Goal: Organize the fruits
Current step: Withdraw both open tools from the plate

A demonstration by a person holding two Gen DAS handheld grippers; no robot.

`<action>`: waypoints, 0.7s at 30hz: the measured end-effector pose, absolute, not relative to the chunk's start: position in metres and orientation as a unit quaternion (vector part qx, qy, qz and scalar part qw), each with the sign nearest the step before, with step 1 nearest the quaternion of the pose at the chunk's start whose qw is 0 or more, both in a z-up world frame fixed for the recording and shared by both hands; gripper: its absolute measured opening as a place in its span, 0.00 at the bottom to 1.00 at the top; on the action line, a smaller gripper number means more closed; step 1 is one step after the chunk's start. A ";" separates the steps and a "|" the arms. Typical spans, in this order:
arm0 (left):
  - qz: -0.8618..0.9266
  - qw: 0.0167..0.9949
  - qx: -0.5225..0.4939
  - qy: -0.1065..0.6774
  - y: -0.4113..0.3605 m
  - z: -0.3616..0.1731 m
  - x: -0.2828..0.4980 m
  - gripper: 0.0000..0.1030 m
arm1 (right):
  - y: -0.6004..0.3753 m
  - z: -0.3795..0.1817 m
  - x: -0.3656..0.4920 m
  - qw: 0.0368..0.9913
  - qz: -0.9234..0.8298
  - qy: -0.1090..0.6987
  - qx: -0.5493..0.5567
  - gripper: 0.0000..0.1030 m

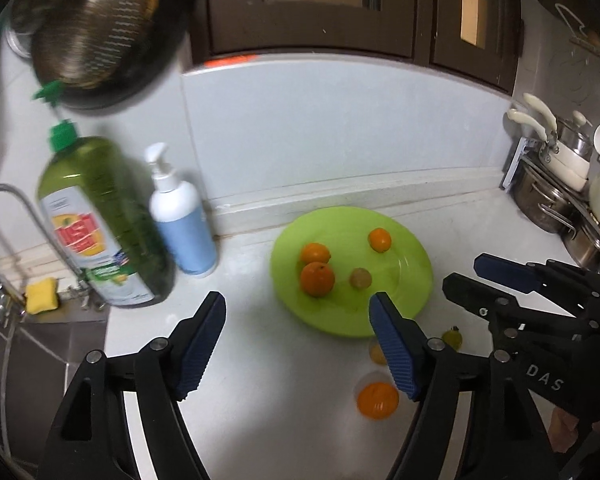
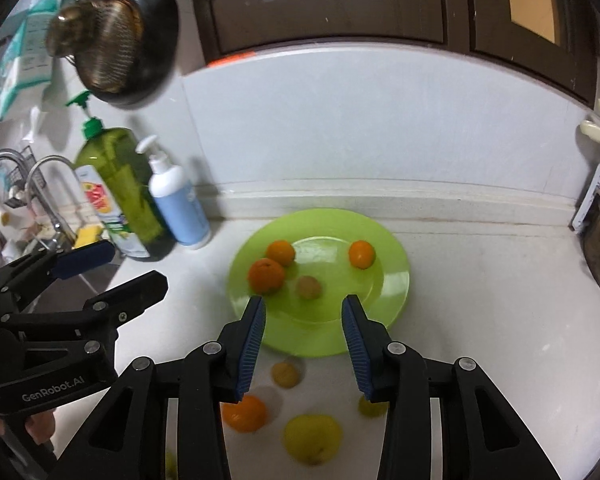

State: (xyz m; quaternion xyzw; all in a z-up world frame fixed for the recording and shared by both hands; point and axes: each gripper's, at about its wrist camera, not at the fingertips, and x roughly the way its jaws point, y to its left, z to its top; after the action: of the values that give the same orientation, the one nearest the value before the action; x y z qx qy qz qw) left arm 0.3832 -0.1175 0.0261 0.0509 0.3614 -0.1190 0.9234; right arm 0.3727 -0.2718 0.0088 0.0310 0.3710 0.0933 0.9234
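Two grippers hung above the white bench (image 1: 260,360), each empty. The left gripper (image 1: 298,344) had its fingers (image 1: 202,344) spread wide with nothing between them; the right gripper (image 2: 304,344) showed a narrower gap, its pads touching no fruit. Just beyond both sets of fingertips lay the green plate (image 2: 392,292), carrying three oranges (image 2: 266,275) and one small brownish fruit (image 2: 309,287), all apart from the fingers. Nearer than the right fingers, loose on the bench, sat another orange (image 2: 246,414), a yellow fruit (image 2: 312,438) and a small tan one (image 2: 286,374). Farther off to the left of the left fingers stood a green detergent bottle (image 1: 100,220) and a white pump bottle (image 1: 182,220).
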 end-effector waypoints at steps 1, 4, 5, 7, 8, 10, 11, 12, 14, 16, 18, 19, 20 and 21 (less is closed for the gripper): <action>-0.118 0.925 0.051 0.359 -0.114 0.028 0.378 0.72 | -0.270 0.011 0.368 0.924 0.097 0.368 0.031 0.39; -0.116 0.928 0.048 0.350 -0.104 0.034 0.359 0.72 | -0.263 0.019 0.349 0.928 0.100 0.359 0.025 0.39; -0.115 0.929 0.049 0.348 -0.101 0.035 0.353 0.72 | -0.259 0.020 0.343 0.929 0.103 0.355 0.023 0.39; -0.115 0.930 0.050 0.345 -0.096 0.037 0.342 0.72 | -0.255 0.022 0.333 0.929 0.107 0.355 0.021 0.39; -0.117 0.930 0.051 0.344 -0.093 0.038 0.336 0.72 | -0.252 0.023 0.326 0.929 0.113 0.353 0.020 0.39; -0.115 0.931 0.056 0.342 -0.090 0.038 0.325 0.72 | -0.248 0.024 0.316 0.929 0.116 0.352 0.015 0.39; -0.116 0.931 0.060 0.341 -0.088 0.039 0.320 0.72 | -0.245 0.024 0.310 0.929 0.119 0.350 0.014 0.40; -0.116 0.931 0.062 0.339 -0.086 0.038 0.315 0.72 | -0.242 0.024 0.305 0.929 0.121 0.350 0.013 0.39; -0.118 0.931 0.067 0.338 -0.082 0.037 0.305 0.72 | -0.236 0.023 0.296 0.927 0.126 0.352 0.012 0.39; -0.119 0.930 0.073 0.340 -0.078 0.034 0.295 0.72 | -0.232 0.022 0.288 0.927 0.129 0.353 0.009 0.39; -0.120 0.930 0.082 0.339 -0.074 0.031 0.285 0.72 | -0.228 0.021 0.280 0.926 0.131 0.354 0.006 0.39; -0.120 0.930 0.085 0.338 -0.073 0.029 0.282 0.72 | -0.226 0.020 0.277 0.925 0.132 0.355 0.005 0.39; -0.120 0.929 0.090 0.338 -0.071 0.027 0.278 0.72 | -0.224 0.018 0.273 0.925 0.132 0.356 0.004 0.39; -0.121 0.929 0.093 0.338 -0.069 0.025 0.274 0.72 | -0.223 0.017 0.270 0.924 0.133 0.357 0.003 0.39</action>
State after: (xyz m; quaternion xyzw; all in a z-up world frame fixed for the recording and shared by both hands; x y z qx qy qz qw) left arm 0.2742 -0.0695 0.0250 0.0934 0.3379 -0.1212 0.9287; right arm 0.2697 -0.2228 0.0172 0.0026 0.3572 0.1333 0.9245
